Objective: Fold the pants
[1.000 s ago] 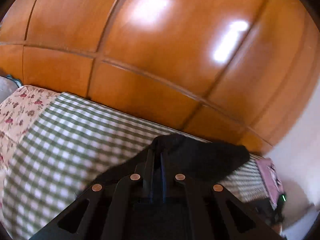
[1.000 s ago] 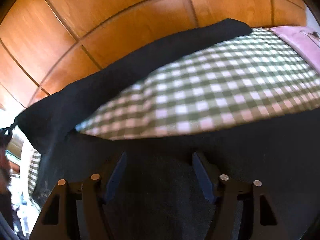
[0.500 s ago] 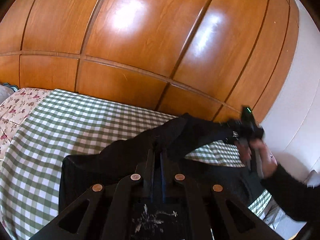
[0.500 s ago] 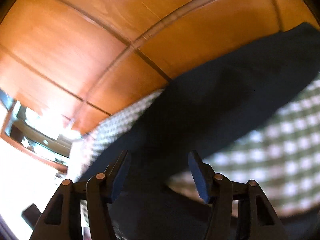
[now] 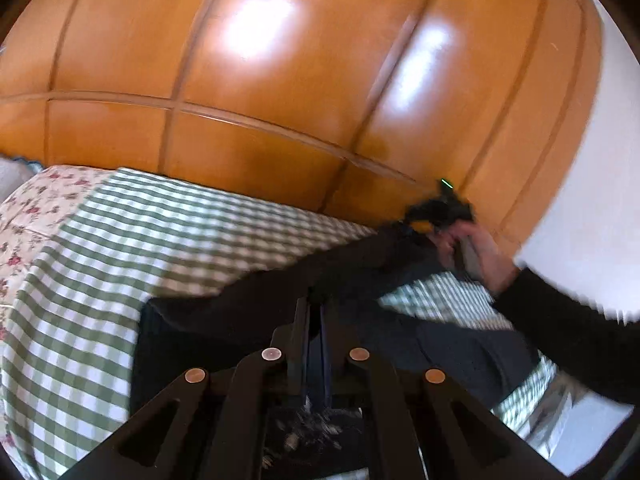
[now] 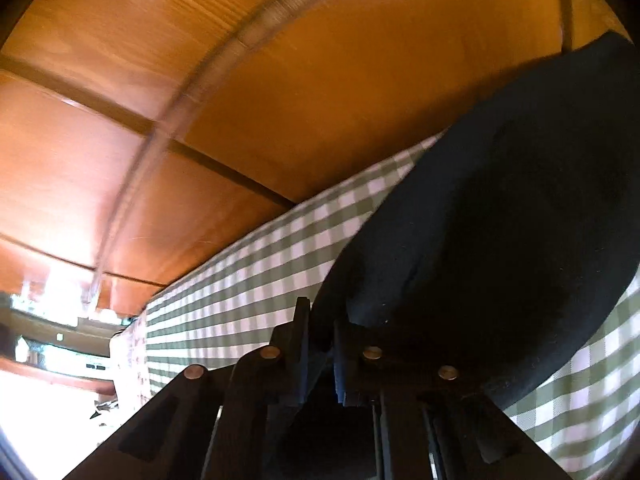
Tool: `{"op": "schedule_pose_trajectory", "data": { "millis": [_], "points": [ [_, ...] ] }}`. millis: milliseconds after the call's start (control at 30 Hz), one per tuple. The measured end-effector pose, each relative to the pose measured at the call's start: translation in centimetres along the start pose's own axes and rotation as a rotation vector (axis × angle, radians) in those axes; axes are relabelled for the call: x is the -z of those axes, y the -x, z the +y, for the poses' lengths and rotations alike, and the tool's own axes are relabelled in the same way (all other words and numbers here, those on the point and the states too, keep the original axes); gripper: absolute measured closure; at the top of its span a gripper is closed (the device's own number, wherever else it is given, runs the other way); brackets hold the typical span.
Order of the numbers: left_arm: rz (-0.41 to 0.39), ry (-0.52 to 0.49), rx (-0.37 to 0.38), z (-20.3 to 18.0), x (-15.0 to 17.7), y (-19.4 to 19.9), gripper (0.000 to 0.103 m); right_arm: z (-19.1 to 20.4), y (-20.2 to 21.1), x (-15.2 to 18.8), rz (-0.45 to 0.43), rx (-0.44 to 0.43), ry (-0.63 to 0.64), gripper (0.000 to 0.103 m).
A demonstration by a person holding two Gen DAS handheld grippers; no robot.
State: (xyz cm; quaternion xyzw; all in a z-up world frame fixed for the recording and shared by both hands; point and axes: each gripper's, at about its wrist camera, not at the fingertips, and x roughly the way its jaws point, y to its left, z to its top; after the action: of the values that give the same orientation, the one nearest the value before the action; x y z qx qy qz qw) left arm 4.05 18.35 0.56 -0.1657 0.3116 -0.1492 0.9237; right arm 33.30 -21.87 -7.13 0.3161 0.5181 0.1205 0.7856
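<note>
— Where are the black pants (image 5: 360, 268)?

— On the green-checked bedspread (image 5: 120, 248), one leg lifted toward the wooden wardrobe (image 5: 280, 80). My right gripper (image 6: 322, 336), open half a second ago, has now clamped the fabric; the left gripper (image 5: 316, 320) stays pinched on it. Both ends held, so I'd judge the fold-over can begin.

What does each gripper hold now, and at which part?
Both hold the black pants: the left gripper and right gripper each pinch an edge; which part is unclear.
</note>
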Motion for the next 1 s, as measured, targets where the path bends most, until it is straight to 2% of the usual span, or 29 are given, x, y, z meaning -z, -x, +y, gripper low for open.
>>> {"op": "schedule_pose_trajectory", "data": {
  "millis": [133,233,367,467,600,700,800,867,933,1000],
  "points": [
    [-0.072,0.04,-0.097,2.6,-3.9,0.0,0.099,-0.1,3.8,1.0,-0.044,-0.102,0.047,0.093],
    [-0.106,0.053,-0.147,4.0,-6.0,0.0,0.099,-0.2,7.6,2.9,-0.074,-0.19,0.098,0.093],
    [-0.116,0.058,-0.178,4.8,-6.0,0.6,0.099,-0.2,12.7,7.6,-0.113,-0.26,0.216,0.093],
    [-0.096,0.085,-0.186,5.2,-3.5,1.7,0.099,-1.6,15.3,12.2,-0.117,-0.294,0.268,0.093],
    [-0.046,0.153,-0.193,6.3,1.1,2.8,0.099,-4.1,16.8,18.2,-0.08,-0.281,0.289,0.093],
    [0.016,0.219,-0.22,7.6,4.8,2.6,0.099,-5.5,15.8,22.4,-0.021,-0.245,0.284,0.094],
    [0.076,0.357,-0.216,9.6,8.4,1.9,0.098,-7.3,14.4,25.1,0.029,-0.195,0.27,0.094],
    [0.097,0.48,-0.181,10.8,10.5,2.1,0.093,-8.5,13.4,25.7,0.045,-0.162,0.262,0.095],
    [0.084,0.578,-0.126,11.3,11.7,2.7,0.079,-9.4,12.8,25.5,0.05,-0.144,0.256,0.095],
    [0.047,0.698,-0.034,12.1,12.8,3.7,0.075,-10.1,11.6,25.2,0.057,-0.128,0.254,0.095]
  ]
}}
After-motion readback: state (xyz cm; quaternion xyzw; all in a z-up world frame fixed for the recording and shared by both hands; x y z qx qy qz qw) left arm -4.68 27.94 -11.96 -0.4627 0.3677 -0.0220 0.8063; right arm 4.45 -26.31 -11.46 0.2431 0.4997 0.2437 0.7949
